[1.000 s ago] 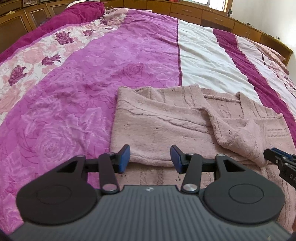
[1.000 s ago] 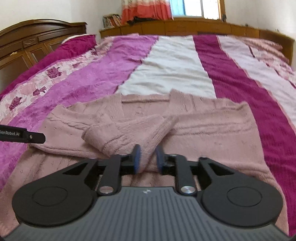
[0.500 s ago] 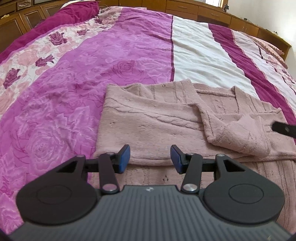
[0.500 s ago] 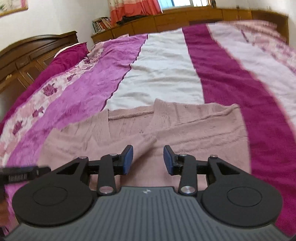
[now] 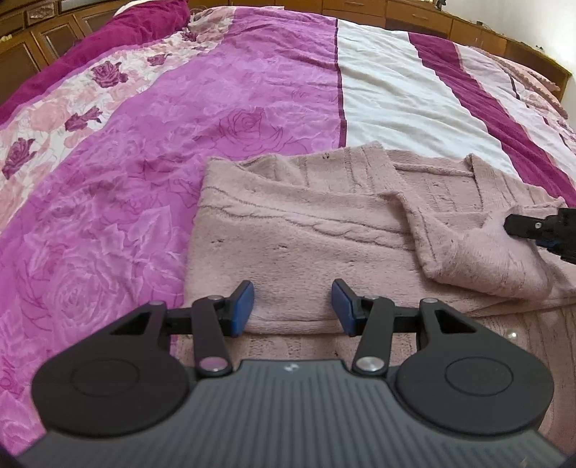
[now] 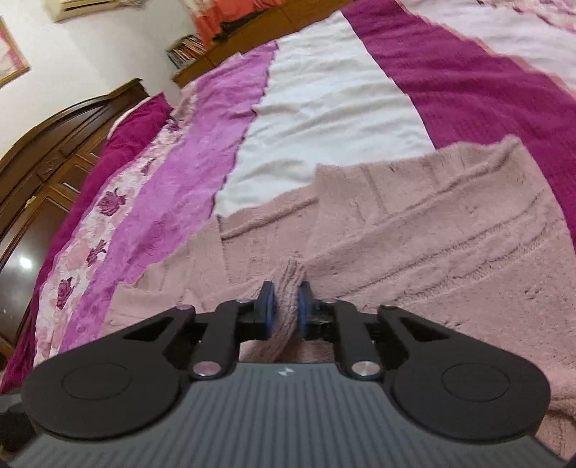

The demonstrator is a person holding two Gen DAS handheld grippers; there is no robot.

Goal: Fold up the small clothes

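Note:
A fuzzy dusty-pink knitted sweater [image 5: 306, 230] lies flat on the bed, its left side folded over the body. My left gripper [image 5: 292, 309] is open and empty, hovering just above the sweater's folded lower edge. My right gripper [image 6: 286, 306] is shut on the end of the sleeve [image 6: 286, 316], pinched between its blue pads. In the left wrist view the right gripper's tip [image 5: 522, 225] shows at the right edge, holding the sleeve cuff [image 5: 482, 259] over the sweater's middle. The sweater's right half [image 6: 450, 230] lies flat.
The bed is covered by a bedspread [image 5: 180, 144] with purple, white, magenta and rose-patterned stripes. A dark wooden headboard [image 6: 54, 144] stands at the left. Wooden cabinets [image 5: 414, 14] run along the far side.
My right gripper opened half a second ago, then moved forward and shut again on the sleeve end. My left gripper stayed open and moved slightly forward over the sweater.

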